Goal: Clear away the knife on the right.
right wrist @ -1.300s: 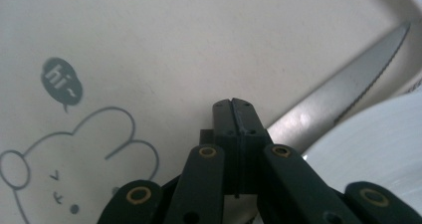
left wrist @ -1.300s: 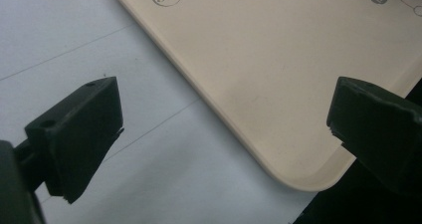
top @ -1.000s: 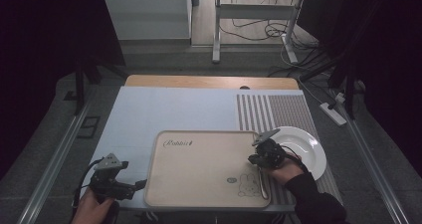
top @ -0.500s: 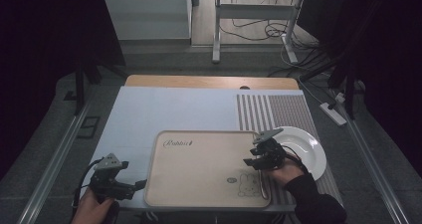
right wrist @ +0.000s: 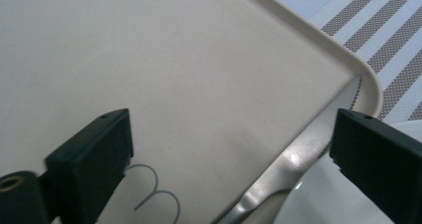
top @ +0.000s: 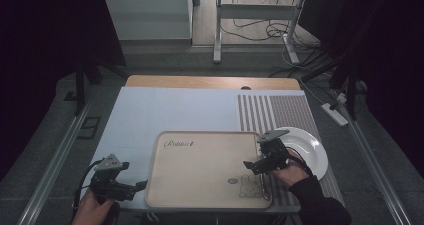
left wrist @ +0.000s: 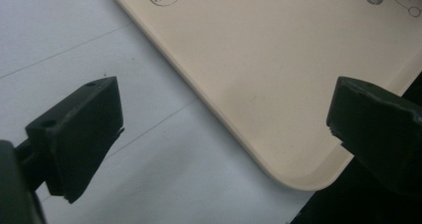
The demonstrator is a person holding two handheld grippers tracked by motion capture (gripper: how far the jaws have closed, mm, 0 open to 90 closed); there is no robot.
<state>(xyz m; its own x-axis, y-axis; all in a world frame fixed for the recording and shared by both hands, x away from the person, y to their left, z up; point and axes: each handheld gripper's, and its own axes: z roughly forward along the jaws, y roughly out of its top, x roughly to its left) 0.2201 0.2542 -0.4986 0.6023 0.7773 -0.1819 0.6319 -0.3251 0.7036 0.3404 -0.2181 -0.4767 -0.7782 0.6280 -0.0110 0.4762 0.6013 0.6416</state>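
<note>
A beige tray [top: 205, 167] with a script logo lies at the near middle of the table. My left gripper [top: 136, 183] is open at the tray's near left corner; the left gripper view shows its jaws [left wrist: 226, 92] wide apart over that corner of the tray [left wrist: 278, 69]. My right gripper [top: 254, 158] hovers open over the tray's right edge. In the right gripper view, its jaws [right wrist: 231, 134] straddle the tray [right wrist: 174, 59] and a metal utensil handle [right wrist: 293, 159] lying along the tray's rim. Neither gripper holds anything.
A white plate [top: 311, 147] sits on a striped placemat [top: 272, 112] just right of the tray, and its rim [right wrist: 318, 204] shows close to my right gripper. A pale blue mat [top: 175, 110] covers the table behind and left of the tray.
My right gripper has shifted slightly from the plate's edge toward the tray's right rim. The left gripper has stayed where it was.
</note>
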